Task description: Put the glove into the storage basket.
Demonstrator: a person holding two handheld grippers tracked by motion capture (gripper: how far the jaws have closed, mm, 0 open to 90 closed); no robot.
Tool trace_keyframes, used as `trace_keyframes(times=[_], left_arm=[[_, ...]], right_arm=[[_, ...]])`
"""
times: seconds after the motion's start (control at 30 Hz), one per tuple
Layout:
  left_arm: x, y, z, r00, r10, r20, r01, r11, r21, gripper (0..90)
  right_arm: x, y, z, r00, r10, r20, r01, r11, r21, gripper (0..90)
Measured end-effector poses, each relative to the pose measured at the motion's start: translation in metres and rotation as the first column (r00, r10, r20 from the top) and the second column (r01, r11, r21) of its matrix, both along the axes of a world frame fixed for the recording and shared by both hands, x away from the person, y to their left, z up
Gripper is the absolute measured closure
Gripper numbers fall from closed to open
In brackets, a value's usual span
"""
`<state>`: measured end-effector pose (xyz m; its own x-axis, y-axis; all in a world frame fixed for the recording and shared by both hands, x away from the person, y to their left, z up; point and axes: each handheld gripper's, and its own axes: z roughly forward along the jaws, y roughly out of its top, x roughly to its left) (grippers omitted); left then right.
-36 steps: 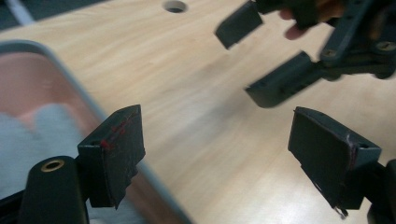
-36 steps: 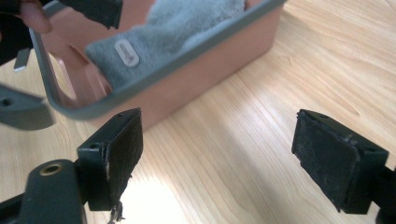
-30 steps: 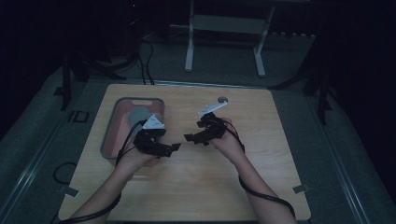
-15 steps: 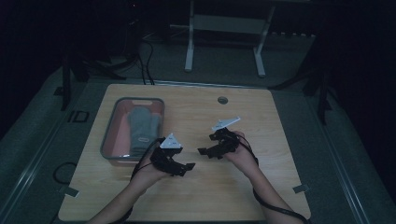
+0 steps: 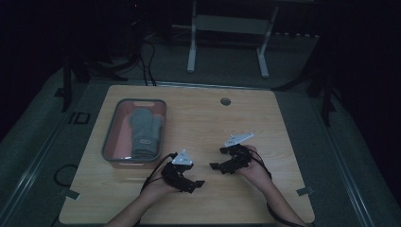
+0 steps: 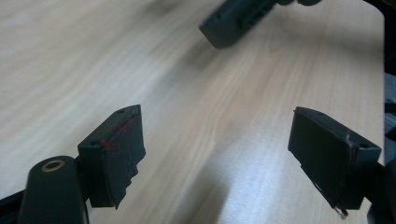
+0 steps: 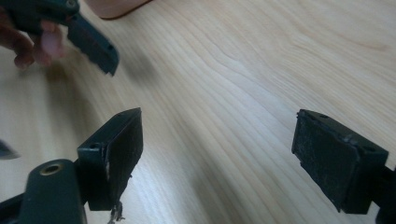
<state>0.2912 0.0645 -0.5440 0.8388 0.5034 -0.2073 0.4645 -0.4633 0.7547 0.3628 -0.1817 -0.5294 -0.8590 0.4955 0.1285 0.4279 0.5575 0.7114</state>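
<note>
**Resting both grippers on the bare table beside the filled bin**

Lying in the bin (image 5: 113,137) at the table's (image 5: 283,123) left is a grey mitten (image 5: 144,132), flat along the bin's length, with its cuff toward the person. It is touched by neither gripper and appears fully inside the walls. The work is judged as good as done, with the grippers being parked.

The left gripper (image 5: 197,183) is held low over the wood just in front of the bin's near right corner, its jaws spread wide with nothing between them; in the left gripper view only wood grain is seen between the pads (image 6: 119,149). The right gripper (image 5: 217,158) is held near it, a little farther from the person, its jaws pointed toward the left gripper. Its jaws are spread as well and nothing is held; bare wood is seen between the pads (image 7: 119,149) in the right gripper view.

To finish well, both grippers should be lowered gently and level, so that the tips are not knocked on the wood. A gap should be kept between the two grippers, whose tips face each other closely. The left cable (image 5: 158,170) should be kept off the bin's rim, so the bin is not dragged. The jaws can be left spread.

A round grommet (image 5: 225,101) is set in the table's far edge, well apart from everything.
</note>
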Motion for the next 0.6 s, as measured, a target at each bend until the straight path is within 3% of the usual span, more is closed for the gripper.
trace_keyframes(times=[0.17,0.43,0.6], left_arm=[[-0.006,-0.005,-0.008,0.9997,-0.025,0.005,0.025,0.9997,0.008,18.8],[-0.01,-0.004,-0.015,0.9993,-0.036,-0.013,0.035,0.9991,-0.022,18.8],[-0.014,-0.004,-0.015,0.9989,-0.043,0.019,0.043,0.999,-0.003,18.8]], right_arm=[[-0.005,-0.009,-0.007,0.9999,0.008,0.015,-0.008,1.0,-0.003,16.0],[-0.016,-0.027,-0.013,0.9998,-0.014,0.017,0.014,1.0,-0.006,15.1],[-0.025,-0.039,-0.018,0.9997,-0.015,0.019,0.015,1.0,-0.008,14.0]])
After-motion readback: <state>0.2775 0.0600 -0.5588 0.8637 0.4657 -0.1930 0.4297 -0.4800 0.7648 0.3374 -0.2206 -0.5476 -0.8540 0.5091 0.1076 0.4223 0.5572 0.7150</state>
